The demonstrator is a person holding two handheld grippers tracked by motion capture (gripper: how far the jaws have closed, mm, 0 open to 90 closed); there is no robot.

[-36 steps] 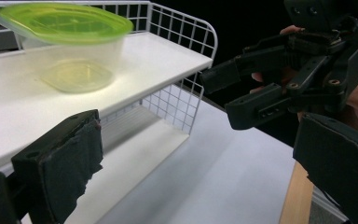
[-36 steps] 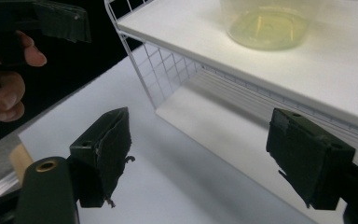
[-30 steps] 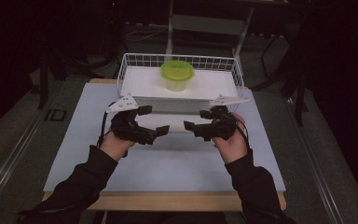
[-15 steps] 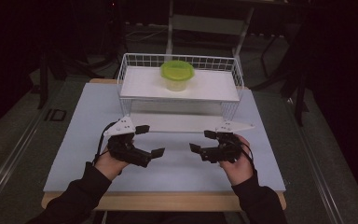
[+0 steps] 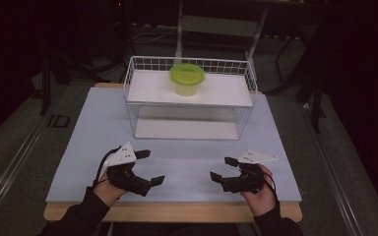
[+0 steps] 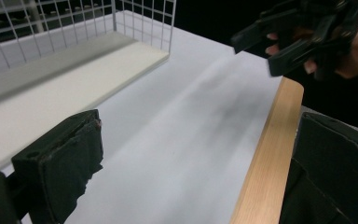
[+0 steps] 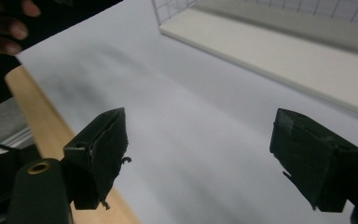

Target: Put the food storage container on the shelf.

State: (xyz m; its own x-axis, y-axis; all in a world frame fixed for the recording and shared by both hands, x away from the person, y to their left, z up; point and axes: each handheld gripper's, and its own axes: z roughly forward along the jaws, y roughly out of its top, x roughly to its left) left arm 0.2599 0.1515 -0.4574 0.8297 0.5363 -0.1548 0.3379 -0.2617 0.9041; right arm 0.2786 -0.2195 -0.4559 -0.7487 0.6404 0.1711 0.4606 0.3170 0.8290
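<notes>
A lidded green tub (image 5: 187, 79) stands on the upper shelf of a white wire rack (image 5: 189, 117) at the back of the table. My left gripper (image 5: 150, 168) hovers over the near left of the white table top (image 5: 187, 152), jaws wide apart and empty. My right gripper (image 5: 223, 168) is level with it at the near right, also open and empty. In the left gripper view its jaws (image 6: 191, 177) frame bare table, with the right gripper (image 6: 303, 32) and hand beyond. The right gripper view has its own jaws (image 7: 214, 154) spread over the white surface.
The rack's lower white board (image 5: 187, 129) lies in front of both grippers (image 6: 74, 74) (image 7: 284, 51). The table's wooden front edge (image 5: 177, 212) runs just under my hands (image 6: 265, 154) (image 7: 37, 121). Dark floor and stands surround the table.
Both grippers have drawn back from the rack's front toward the near table edge and spread farther apart sideways. Their jaws stay open.
</notes>
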